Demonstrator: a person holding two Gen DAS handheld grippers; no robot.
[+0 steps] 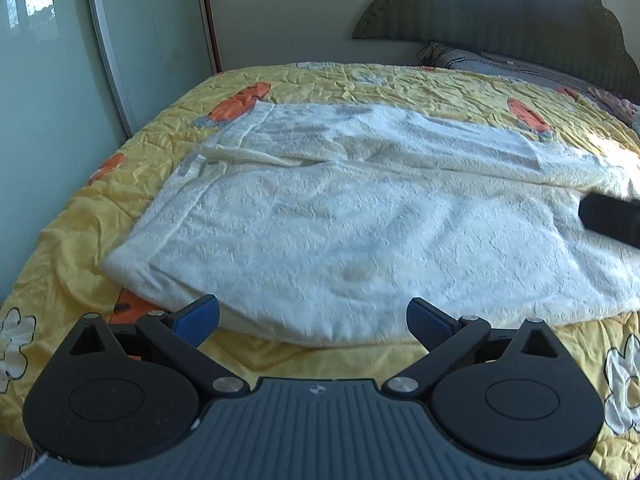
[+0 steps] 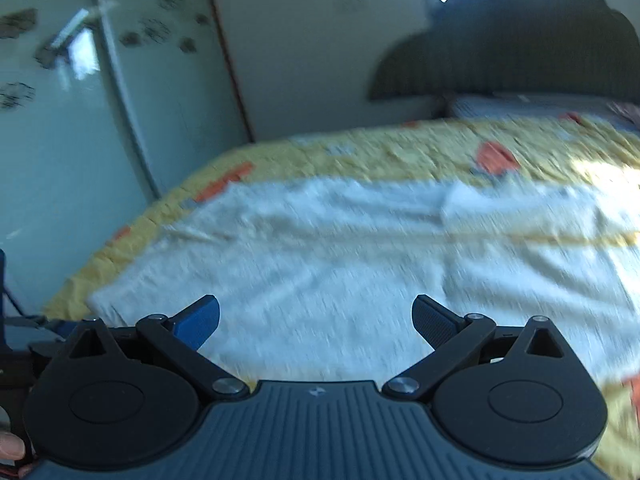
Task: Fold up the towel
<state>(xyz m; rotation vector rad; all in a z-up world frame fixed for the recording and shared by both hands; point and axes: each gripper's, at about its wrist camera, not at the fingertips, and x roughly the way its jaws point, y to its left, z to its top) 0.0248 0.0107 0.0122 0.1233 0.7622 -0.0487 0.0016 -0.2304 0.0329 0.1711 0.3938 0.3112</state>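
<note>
A white textured towel lies spread on the yellow bedspread, with its near half doubled over the far half. My left gripper hovers open just short of the towel's near edge, nothing between its blue pads. In the right wrist view, which is motion-blurred, the towel fills the middle and my right gripper stands open above its near part. A black piece of the right gripper pokes in over the towel's right side in the left wrist view.
The bed carries a yellow cover printed with orange carrots and white flowers. A dark scalloped headboard and a pillow sit at the far right. Pale green sliding doors stand close on the left.
</note>
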